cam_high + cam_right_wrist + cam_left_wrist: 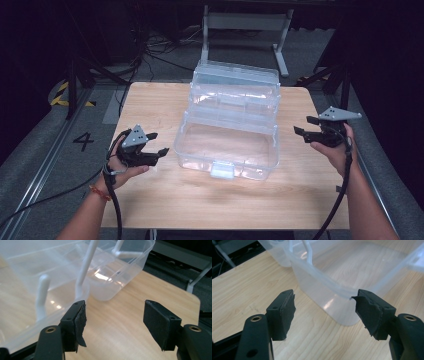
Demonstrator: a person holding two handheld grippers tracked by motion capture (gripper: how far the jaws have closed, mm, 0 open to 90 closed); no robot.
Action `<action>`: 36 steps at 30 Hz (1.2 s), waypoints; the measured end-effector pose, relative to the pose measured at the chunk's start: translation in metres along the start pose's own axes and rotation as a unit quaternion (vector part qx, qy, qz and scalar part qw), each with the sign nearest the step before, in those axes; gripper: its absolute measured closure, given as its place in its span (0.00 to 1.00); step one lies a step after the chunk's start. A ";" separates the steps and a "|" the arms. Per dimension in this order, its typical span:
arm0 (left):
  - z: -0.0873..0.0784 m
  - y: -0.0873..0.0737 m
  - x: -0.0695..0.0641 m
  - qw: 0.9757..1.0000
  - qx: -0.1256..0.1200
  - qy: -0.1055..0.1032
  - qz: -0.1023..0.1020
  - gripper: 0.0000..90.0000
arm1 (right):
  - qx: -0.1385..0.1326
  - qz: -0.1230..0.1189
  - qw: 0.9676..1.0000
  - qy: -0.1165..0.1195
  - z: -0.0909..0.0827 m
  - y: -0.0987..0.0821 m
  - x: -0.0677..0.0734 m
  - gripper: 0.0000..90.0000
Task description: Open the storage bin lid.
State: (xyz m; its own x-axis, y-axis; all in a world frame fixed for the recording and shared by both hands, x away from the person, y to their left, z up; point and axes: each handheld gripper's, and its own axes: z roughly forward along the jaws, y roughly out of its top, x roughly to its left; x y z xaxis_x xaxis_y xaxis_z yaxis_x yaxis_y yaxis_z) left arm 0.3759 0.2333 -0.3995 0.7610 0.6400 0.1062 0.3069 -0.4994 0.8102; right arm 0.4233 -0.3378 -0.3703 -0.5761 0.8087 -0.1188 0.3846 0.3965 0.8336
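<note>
A clear plastic storage box (227, 145) stands open in the middle of the wooden table (150, 105), its upper trays swung back on white arms. My left gripper (160, 143) hovers just left of the box's front left corner, open, with nothing between its pads. In the left gripper view my left gripper (327, 310) faces the box's rounded corner (342, 300). My right gripper (302, 125) is off the box's right side, open and empty. In the right gripper view my right gripper (113, 317) looks past the box (50, 272) and its white hinge arms (83, 270).
The box's latch (222, 170) faces the table's front edge. Bare wood lies in front of the box and on both sides. Behind the table stand a grey metal frame (245, 22) and floor cables (150, 47). A "4" (83, 141) marks the floor at left.
</note>
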 end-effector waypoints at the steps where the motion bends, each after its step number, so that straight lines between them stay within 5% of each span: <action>1: -0.001 -0.003 -0.001 1.000 0.009 0.002 0.005 0.36 | -0.001 -0.004 1.000 0.003 -0.003 -0.005 0.003 0.39; 10: 0.001 -0.029 -0.004 0.999 0.040 0.009 0.002 0.35 | 0.019 -0.048 0.999 0.008 -0.014 -0.044 0.031 0.37; 16: 0.005 -0.047 -0.009 0.997 0.073 -0.004 0.003 0.34 | 0.033 -0.050 0.998 0.014 -0.014 -0.071 0.044 0.36; 27: 0.007 -0.077 -0.012 0.994 0.092 -0.038 -0.033 0.31 | 0.062 -0.011 0.998 0.019 -0.014 -0.113 0.054 0.32; 30: 0.005 -0.088 -0.016 0.992 0.107 -0.046 -0.042 0.30 | 0.058 0.016 0.998 0.023 -0.018 -0.124 0.055 0.31; 36: 0.006 -0.095 -0.020 0.994 0.090 -0.027 -0.063 0.26 | 0.068 0.040 0.997 0.009 -0.017 -0.140 0.056 0.27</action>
State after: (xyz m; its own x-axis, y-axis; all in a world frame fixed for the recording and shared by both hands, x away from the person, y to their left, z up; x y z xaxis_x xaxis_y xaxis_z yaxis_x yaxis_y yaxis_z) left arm 0.3349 0.2647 -0.4821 0.7387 0.6736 -0.0240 0.4944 -0.5173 0.6985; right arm 0.3253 -0.3553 -0.4844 -0.5522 0.8325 -0.0442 0.5239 0.3878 0.7584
